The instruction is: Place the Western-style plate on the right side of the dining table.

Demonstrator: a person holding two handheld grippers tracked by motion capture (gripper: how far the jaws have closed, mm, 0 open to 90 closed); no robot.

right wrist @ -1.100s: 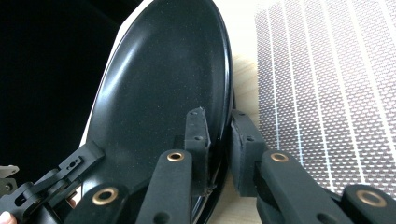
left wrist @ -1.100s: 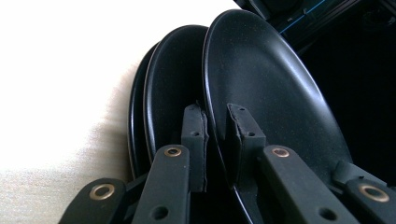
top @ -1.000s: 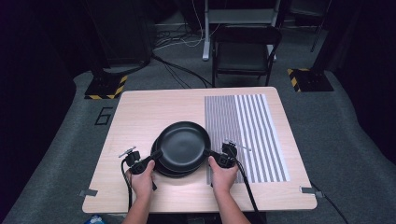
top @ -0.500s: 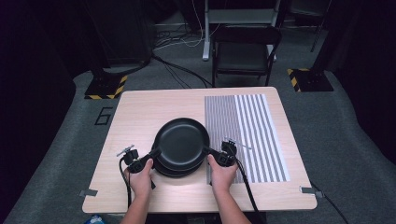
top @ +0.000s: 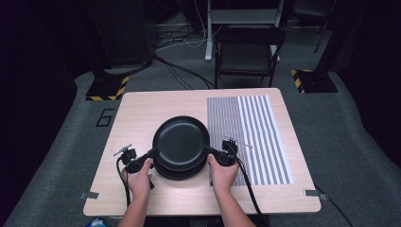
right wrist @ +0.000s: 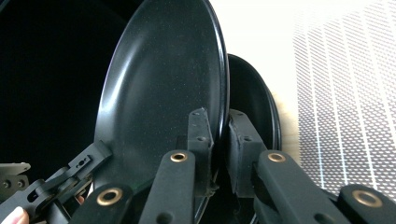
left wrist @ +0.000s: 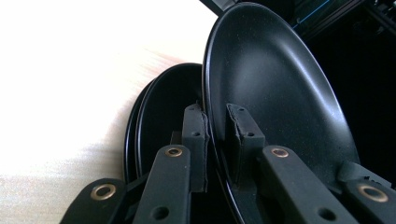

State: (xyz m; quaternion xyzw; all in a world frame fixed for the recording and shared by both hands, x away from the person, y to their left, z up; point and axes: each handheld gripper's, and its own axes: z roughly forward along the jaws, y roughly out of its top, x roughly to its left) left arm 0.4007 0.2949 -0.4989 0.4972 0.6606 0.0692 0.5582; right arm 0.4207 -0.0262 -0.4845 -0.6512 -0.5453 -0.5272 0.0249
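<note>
The person has the top black plate (top: 181, 141) pinched from both sides at once, and it makes sense: a wide, shallow dish like this would tip if only one edge were taken. The left gripper (top: 152, 152) bites the rim at the plate's left edge and the right gripper (top: 208, 150) bites the opposite edge, each clamped down narrow on the thin lip. In the left gripper view the two pads (left wrist: 194, 140) sit either side of the rim, one on the glossy inner face and one behind it, and the right gripper view shows the same arrangement with its own pads (right wrist: 201, 140). The held plate sits over the middle of the wooden table (top: 142, 113), just left of the striped mat (top: 255, 137), and it looks lifted clear of the stack of black plates (top: 177, 172) beneath it, since a gap opens between them in both gripper views. The stack lies flat on the bare wood. Both hands, the left hand (top: 138, 177) and the right hand (top: 222, 172), are held level with each other, which I take as the way to keep the plate flat while it is carried. I would guess the striped mat is where it is bound, though nothing settles that.
</note>
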